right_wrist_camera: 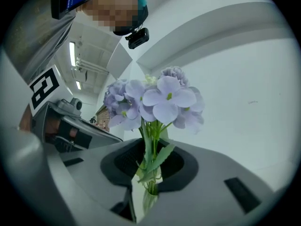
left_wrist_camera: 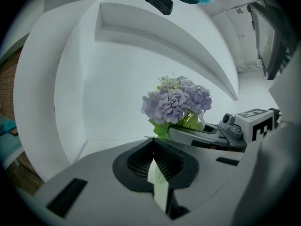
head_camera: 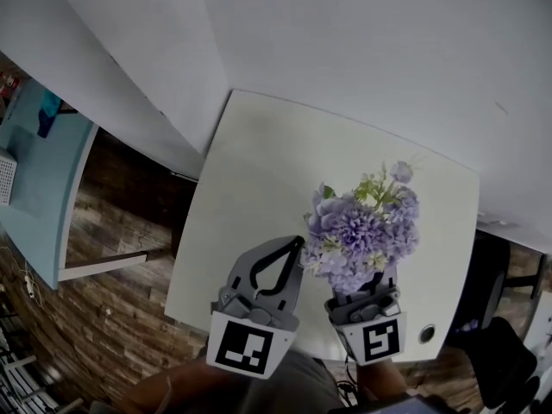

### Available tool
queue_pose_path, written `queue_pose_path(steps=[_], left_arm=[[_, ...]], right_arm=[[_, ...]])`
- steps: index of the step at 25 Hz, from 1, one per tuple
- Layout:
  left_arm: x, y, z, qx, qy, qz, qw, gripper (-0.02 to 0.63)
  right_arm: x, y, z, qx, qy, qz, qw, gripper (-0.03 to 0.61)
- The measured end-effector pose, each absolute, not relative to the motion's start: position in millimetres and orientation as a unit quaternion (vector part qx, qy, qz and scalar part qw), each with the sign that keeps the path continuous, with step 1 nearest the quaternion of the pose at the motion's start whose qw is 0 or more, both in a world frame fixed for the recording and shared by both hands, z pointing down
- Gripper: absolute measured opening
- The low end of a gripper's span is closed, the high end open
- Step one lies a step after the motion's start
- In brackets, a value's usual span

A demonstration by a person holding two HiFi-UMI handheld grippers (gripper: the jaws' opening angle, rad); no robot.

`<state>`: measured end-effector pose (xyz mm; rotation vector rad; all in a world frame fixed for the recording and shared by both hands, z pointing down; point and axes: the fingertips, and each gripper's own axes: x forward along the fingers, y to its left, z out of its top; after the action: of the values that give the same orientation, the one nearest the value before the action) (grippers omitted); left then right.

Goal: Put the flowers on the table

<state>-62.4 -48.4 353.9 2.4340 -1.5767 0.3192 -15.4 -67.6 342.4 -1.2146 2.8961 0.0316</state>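
Observation:
A bunch of pale purple flowers (head_camera: 362, 235) with green stems stands upright over the near right part of the white table (head_camera: 259, 171). My right gripper (head_camera: 366, 287) is below the blooms. In the right gripper view the stems (right_wrist_camera: 149, 149) run down between the jaws of my right gripper (right_wrist_camera: 149, 173), which are shut on them. My left gripper (head_camera: 296, 247) hovers just left of the flowers with its fingertips together and nothing held. The left gripper view shows my left gripper (left_wrist_camera: 153, 166), the flowers (left_wrist_camera: 176, 105) and the right gripper (left_wrist_camera: 202, 133) side-on.
A white wall (head_camera: 345, 41) runs behind the table. A round cable hole (head_camera: 424, 333) sits near the table's front right corner. A light blue counter (head_camera: 43, 171) stands over the wooden floor (head_camera: 112, 231) at left. A dark chair (head_camera: 504, 352) is at right.

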Motion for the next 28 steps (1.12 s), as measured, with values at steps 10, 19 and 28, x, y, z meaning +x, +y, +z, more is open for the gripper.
queue_pose_path(steps=[10,19,28], left_arm=[[-62,-38,345,0.827,-0.541,0.108,0.107,0.008],[-65,-25,340,0.824,-0.546,0.101,0.113,0.008],[-65,-20,343,0.822,-0.546,0.104,0.126,0.008]], right_arm=[[-16,-58,343,-0.391,0.919,0.037,-0.033,0.109],[-23,-46,345,-0.388,0.921,0.030,-0.034,0.138],[-28,-43,347,-0.381,0.923,0.018,-0.038,0.203]])
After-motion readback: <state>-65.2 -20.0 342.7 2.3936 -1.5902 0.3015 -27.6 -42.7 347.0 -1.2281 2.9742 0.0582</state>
